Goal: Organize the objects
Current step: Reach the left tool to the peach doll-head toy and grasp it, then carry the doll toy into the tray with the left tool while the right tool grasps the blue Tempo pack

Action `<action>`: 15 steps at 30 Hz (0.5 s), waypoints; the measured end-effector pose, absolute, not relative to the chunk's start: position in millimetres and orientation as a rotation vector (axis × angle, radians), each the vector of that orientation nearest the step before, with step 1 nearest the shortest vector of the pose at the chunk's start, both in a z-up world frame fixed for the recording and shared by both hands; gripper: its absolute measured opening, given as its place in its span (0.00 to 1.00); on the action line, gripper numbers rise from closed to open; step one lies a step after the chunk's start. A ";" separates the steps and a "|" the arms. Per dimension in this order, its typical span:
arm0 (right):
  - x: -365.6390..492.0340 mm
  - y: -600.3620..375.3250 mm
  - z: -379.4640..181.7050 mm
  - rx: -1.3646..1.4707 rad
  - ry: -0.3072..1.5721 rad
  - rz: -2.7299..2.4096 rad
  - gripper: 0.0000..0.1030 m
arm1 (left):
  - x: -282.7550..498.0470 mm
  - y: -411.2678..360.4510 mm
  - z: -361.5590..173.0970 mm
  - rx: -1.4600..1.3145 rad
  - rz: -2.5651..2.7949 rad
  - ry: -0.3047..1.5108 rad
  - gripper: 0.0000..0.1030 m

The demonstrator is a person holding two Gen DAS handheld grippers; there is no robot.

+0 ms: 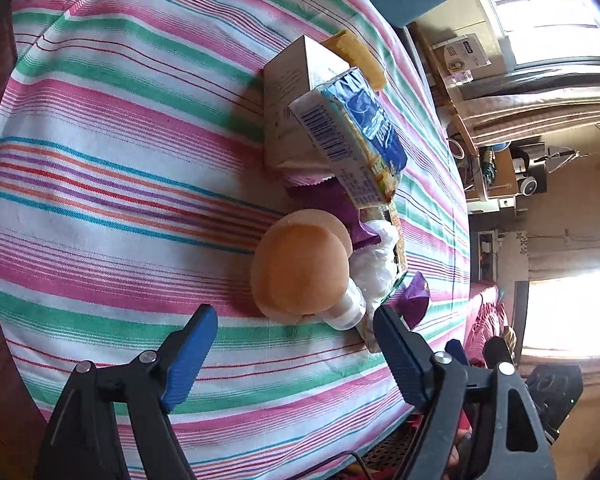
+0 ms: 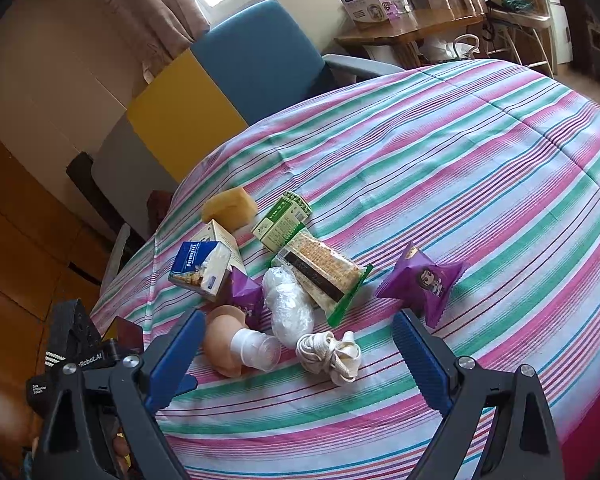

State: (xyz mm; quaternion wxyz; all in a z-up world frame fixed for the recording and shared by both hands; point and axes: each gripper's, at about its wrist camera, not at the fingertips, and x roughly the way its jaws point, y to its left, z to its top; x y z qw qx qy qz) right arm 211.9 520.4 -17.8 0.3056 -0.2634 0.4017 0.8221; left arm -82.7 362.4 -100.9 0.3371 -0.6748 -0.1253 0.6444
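Blue ribbed pads of the left gripper sit lowest in the left wrist view, jaws spread wide, nothing between them. Just past the tips lies a peach dome-shaped silicone piece with a clear plastic neck on the pink-green-white striped tablecloth. Behind it, touching or nearly so: a crumpled clear plastic bag, a purple crimped snack packet, a blue and white tissue pack leaning on a beige cardboard box, and a yellow sponge at the far end. All in one tight cluster.

Right wrist view: right gripper also gaping, empty, hovering above the cloth. Between and just beyond its pads sits a knotted white cord bundle, not touched. Same dome piece at lower left, plastic bag beside it. A long clear-wrapped cracker pack with green edges lies against a green and white carton. A second purple snack packet sits apart from the pile, to the right. Part of the left gripper body shows at the lower left edge.

Progress, as a judgement: most items look gathered near one table edge, but loosely heaped, possibly mid-sort; hard to tell any intended layout. Left over: the stray purple packet and the cord bundle, both outside the cluster.
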 end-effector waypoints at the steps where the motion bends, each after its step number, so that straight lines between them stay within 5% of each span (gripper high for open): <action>1: 212.4 520.6 -18.0 -0.695 1.069 2.179 0.92 | -82.8 366.1 -101.6 -1.767 1.685 -0.332 0.81; 9: 210.4 519.0 -17.8 -0.693 1.085 2.205 0.92 | -78.5 412.3 -105.2 -1.799 1.768 -0.220 0.81; 11: 210.9 519.5 -18.1 -0.688 1.094 2.208 0.92 | -78.3 416.0 -109.1 -1.797 1.804 -0.174 0.64; 15: 211.4 520.1 -18.2 -0.684 1.101 2.209 0.92 | -76.0 413.7 -107.2 -1.731 1.803 -0.106 0.58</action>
